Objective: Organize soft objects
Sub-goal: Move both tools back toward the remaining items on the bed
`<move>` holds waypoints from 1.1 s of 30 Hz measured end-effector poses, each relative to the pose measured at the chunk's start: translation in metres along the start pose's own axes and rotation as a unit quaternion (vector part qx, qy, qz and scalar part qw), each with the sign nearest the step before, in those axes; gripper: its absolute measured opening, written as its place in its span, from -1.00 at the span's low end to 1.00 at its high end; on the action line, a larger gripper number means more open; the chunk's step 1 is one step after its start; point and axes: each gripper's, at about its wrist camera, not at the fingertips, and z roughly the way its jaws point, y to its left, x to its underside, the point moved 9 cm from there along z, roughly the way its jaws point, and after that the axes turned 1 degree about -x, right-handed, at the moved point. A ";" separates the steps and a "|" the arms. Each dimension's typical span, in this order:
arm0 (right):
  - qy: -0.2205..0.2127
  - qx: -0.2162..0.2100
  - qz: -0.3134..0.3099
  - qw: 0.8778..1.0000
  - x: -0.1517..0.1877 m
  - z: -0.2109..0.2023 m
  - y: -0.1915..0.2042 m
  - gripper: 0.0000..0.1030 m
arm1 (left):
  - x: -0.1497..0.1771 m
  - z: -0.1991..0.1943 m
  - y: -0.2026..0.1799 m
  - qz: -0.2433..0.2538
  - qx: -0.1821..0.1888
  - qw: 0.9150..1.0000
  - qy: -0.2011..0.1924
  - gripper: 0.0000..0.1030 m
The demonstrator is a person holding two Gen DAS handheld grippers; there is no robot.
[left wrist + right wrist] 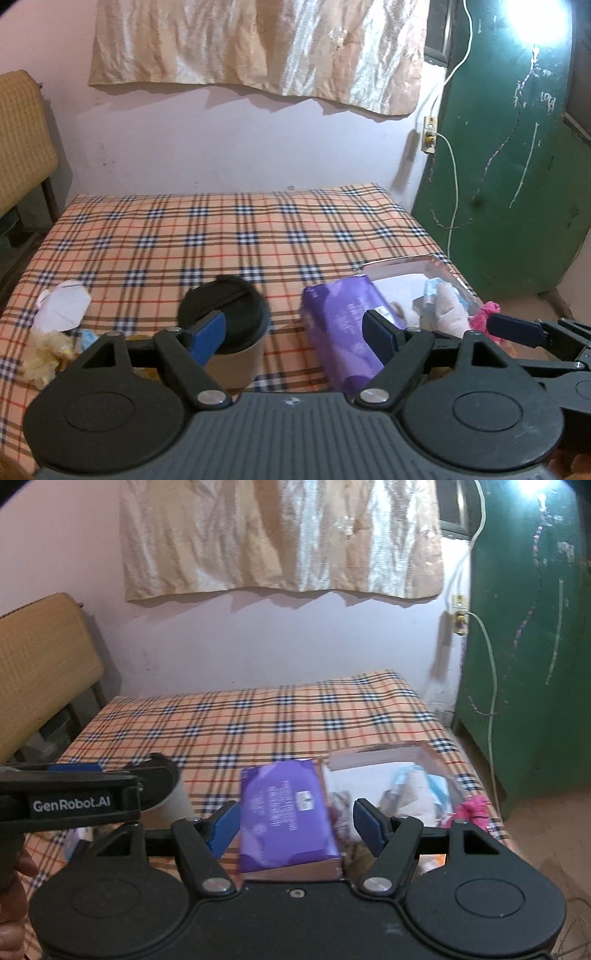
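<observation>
A purple soft pack (343, 332) lies on the plaid bed (221, 240) beside a clear box (417, 275) that holds soft items, a white one (448, 310) among them. My left gripper (295, 332) is open and empty above the bed, its fingers either side of a paper cup (231, 332) and the purple pack. A white face mask (61, 304) and a yellow fluffy item (42, 354) lie at the left. In the right wrist view my right gripper (293, 829) is open, with the purple pack (286, 812) between its fingers; contact is unclear.
A pink item (474, 808) lies at the bed's right edge next to the clear box (388, 771). A green door (509, 166) stands at the right, a woven chair (22, 147) at the left. A white cable (454, 177) hangs from a wall socket.
</observation>
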 end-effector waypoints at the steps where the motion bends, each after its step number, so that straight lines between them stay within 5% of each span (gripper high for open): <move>1: 0.001 -0.003 -0.004 1.000 0.001 0.000 0.006 0.55 | 0.002 -0.001 0.005 -0.003 -0.002 1.000 0.001 0.62; 33: 0.034 -0.107 -0.090 0.990 0.034 0.019 0.171 0.55 | 0.047 -0.046 0.142 -0.083 -0.067 0.994 0.015 0.62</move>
